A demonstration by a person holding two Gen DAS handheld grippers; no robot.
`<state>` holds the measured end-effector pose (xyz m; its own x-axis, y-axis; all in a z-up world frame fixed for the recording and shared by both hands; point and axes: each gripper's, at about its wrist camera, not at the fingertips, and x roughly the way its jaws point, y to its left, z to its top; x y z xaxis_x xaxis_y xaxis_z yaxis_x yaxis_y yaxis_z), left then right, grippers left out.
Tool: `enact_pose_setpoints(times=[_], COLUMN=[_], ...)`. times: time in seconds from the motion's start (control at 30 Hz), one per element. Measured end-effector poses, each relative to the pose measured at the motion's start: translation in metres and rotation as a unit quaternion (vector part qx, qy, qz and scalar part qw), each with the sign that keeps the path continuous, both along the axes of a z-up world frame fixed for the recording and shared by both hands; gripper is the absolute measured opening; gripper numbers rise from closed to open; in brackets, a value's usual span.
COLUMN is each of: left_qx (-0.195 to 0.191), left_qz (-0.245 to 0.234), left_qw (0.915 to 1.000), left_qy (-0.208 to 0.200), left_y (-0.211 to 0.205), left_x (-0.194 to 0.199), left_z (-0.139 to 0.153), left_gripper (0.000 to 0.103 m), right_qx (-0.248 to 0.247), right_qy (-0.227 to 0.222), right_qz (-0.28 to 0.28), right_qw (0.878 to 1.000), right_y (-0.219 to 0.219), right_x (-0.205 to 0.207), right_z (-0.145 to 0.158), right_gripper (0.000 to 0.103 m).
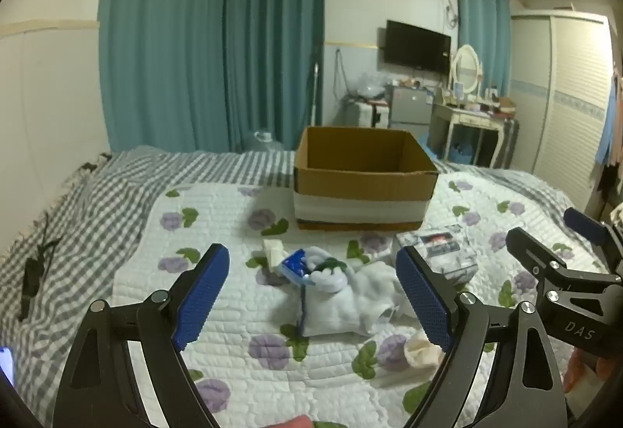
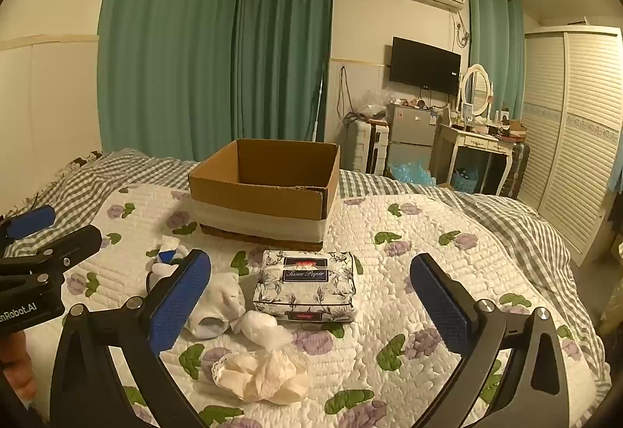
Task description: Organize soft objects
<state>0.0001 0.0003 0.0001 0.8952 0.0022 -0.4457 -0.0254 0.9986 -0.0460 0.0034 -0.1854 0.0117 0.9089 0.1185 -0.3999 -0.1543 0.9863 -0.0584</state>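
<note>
Hovering over the bed, you've got both tools tipped slightly downward and nothing gripped. Your left gripper (image 1: 311, 295) has its jaws spread wide, blue pads apart, framing the heap of soft things without touching any of it. Your right gripper (image 2: 311, 301) is the same story: jaws fully spread, empty, with the tissue pack (image 2: 305, 286) sitting on the quilt between and beyond its fingers.

Here's the layout on the floral quilt (image 2: 428, 233). The cardboard box (image 1: 364, 178) stands open at the far side, upright, and from these angles I can't see anything inside it. Just in front of it lie the soft items: a white sock (image 2: 218, 305) beside the tissue pack's left edge, a crumpled white wad (image 2: 263, 324) touching the pack's near corner, and a cream, lace-edged cloth (image 2: 261, 375) nearest to you. Further left there's a white bundle with a blue patch (image 1: 311, 266), lying between your left jaws in that camera's view, and a small pale block (image 1: 274, 249) just behind it.

Each tool shows at the edge of the other's view, side by side and apart. The grey checked bedspread (image 1: 97, 202) runs under the quilt.
</note>
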Motion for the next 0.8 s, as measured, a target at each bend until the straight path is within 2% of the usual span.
enact_pose_setpoints(times=[0.8], left_qx=[0.005], left_qz=[0.003], left_qw=[1.0000], left_qy=[0.006], left_y=[-0.0010], left_x=[-0.0065], left_z=[-0.0034], left_gripper=[0.090], right_qx=[0.000], right_qy=[0.008], right_qz=[-0.001], right_qw=[1.000], right_y=[-0.0004], right_x=[0.0014], right_z=[-0.0031], right_gripper=[0.103])
